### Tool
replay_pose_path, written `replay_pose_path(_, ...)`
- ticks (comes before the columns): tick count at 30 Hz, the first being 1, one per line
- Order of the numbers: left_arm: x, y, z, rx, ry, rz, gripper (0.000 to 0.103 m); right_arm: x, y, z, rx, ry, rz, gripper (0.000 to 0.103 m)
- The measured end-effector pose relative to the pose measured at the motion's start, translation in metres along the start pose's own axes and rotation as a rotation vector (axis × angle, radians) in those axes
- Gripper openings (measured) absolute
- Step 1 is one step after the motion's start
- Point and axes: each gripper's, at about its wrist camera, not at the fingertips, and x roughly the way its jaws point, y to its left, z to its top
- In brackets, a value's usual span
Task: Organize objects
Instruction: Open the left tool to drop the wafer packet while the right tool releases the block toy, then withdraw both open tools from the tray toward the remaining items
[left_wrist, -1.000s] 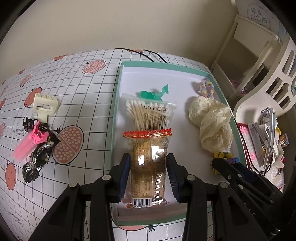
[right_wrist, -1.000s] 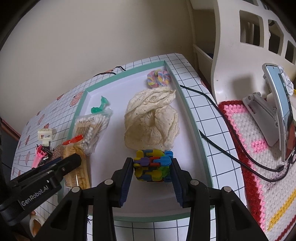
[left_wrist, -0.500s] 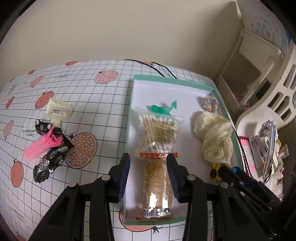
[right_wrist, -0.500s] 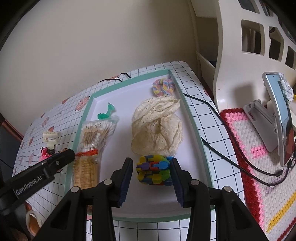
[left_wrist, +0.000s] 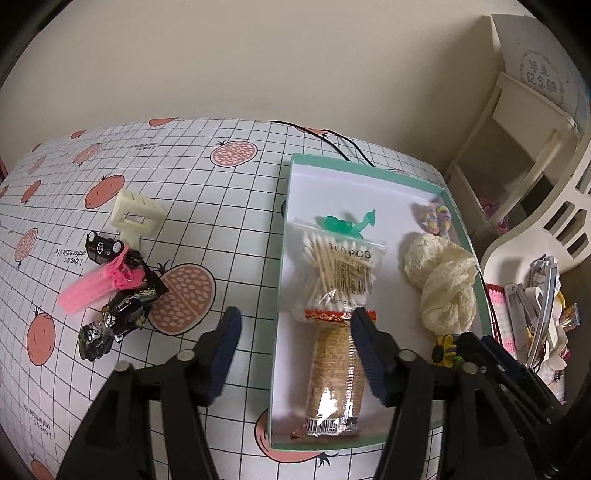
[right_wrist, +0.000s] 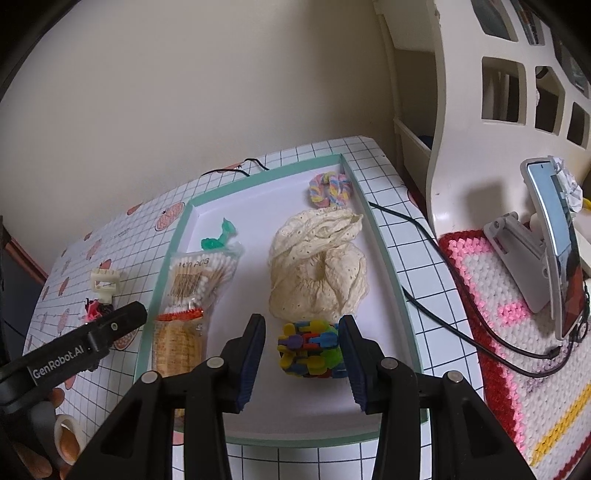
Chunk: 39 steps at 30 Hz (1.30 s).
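Observation:
A green-rimmed white tray holds a cracker packet, a bag of cotton swabs, a green clip, a cream lace cloth, a pastel scrunchie and a multicoloured block toy. My left gripper is open above the tray's left rim, its right finger over the top of the cracker packet. My right gripper is open, and the block toy lies on the tray between its fingers. On the tablecloth to the left lie a cream hair claw, a pink clip and black wrapped items.
A phone on a stand sits on a crochet mat right of the table. A black cable runs along the tray's right side. White shelving rises at the back right. A hand holds the left gripper.
Both grippers have risen and drawn back, and their jaws have spread wider. The left one has shifted left off the cracker packet. The block toy now rests free on the tray.

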Motion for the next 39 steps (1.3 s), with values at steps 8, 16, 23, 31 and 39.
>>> replay_pose_path(8,0.003,0.006,0.000,-0.015,0.002,0.023,0.079,-0.002,0.000,0.000,-0.005,-0.013,0.002,0.055)
replay_pose_path(16,0.003,0.016,0.001,-0.045,-0.018,0.059,0.096,-0.001,0.001,0.000,-0.016,-0.019,0.001,0.069)
replay_pose_path(23,0.002,0.025,0.000,-0.071,-0.031,0.086,0.098,0.000,0.003,0.000,-0.017,-0.020,0.005,0.082)
replay_pose_path(31,0.001,0.030,0.001,-0.074,-0.038,0.100,0.099,-0.002,0.004,0.000,-0.025,-0.027,0.003,0.098)
replay_pose_path(39,-0.001,0.038,0.002,-0.086,-0.035,0.107,0.103,0.000,0.006,-0.001,-0.037,-0.026,0.002,0.103)
